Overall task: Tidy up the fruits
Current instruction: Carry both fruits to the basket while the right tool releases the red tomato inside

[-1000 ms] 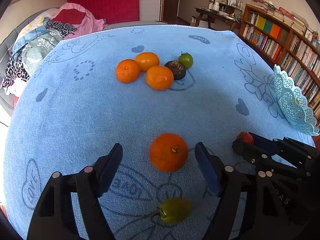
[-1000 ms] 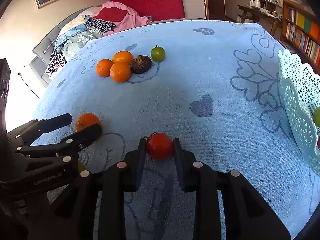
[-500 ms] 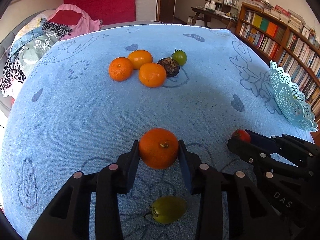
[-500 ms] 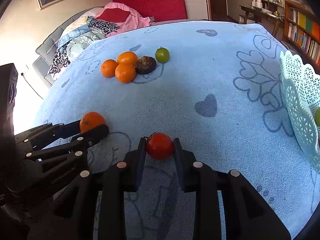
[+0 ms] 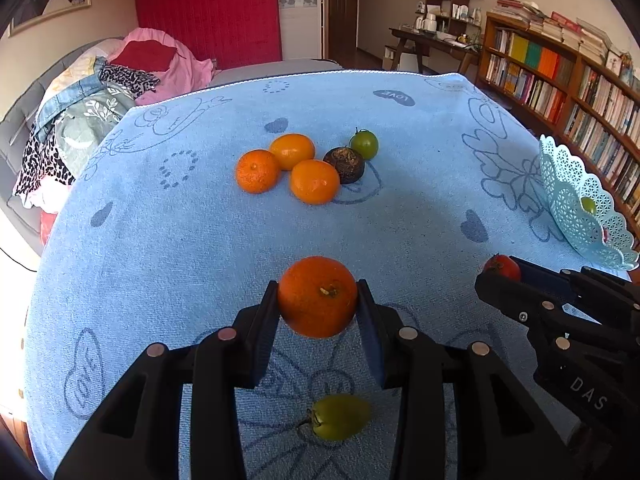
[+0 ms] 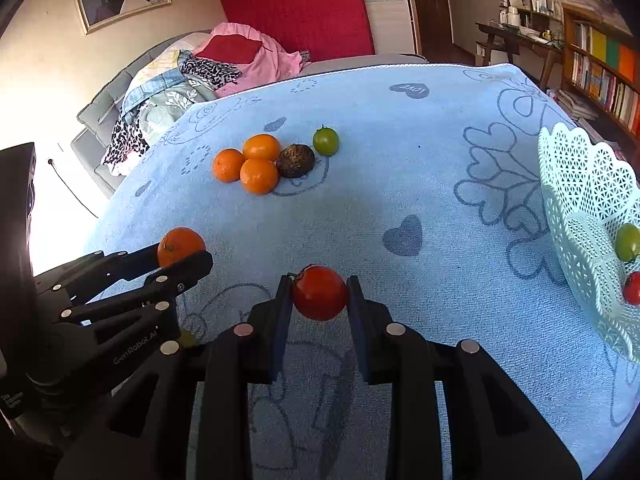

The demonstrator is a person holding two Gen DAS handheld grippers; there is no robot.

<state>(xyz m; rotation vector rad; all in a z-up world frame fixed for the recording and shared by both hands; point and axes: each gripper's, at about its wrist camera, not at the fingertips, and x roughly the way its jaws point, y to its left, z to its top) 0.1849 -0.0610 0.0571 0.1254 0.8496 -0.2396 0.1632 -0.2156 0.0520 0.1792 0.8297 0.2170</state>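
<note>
My left gripper (image 5: pixel 318 304) is shut on an orange (image 5: pixel 317 296), held a little above the blue towel (image 5: pixel 200 248). My right gripper (image 6: pixel 319 296) is shut on a red tomato (image 6: pixel 319 292), also lifted off the cloth. In the left wrist view the tomato (image 5: pixel 502 267) shows at the right, in the right gripper's tips. A pale lattice basket (image 6: pixel 580 216) stands at the right edge and holds a green fruit (image 6: pixel 627 242) and a red one (image 6: pixel 633 288). A green tomato (image 5: pixel 340 417) lies on the towel under the left gripper.
Three oranges (image 5: pixel 288 168), a dark brown fruit (image 5: pixel 344 165) and a green tomato (image 5: pixel 364 144) lie grouped at the far middle of the towel. Clothes (image 5: pixel 100 108) are piled on a sofa beyond the far left. Bookshelves (image 5: pixel 560 80) line the right wall.
The left gripper's jaws closed on the orange, which lay between them on the towel, and raised it slightly. The right gripper kept its hold on the tomato.
</note>
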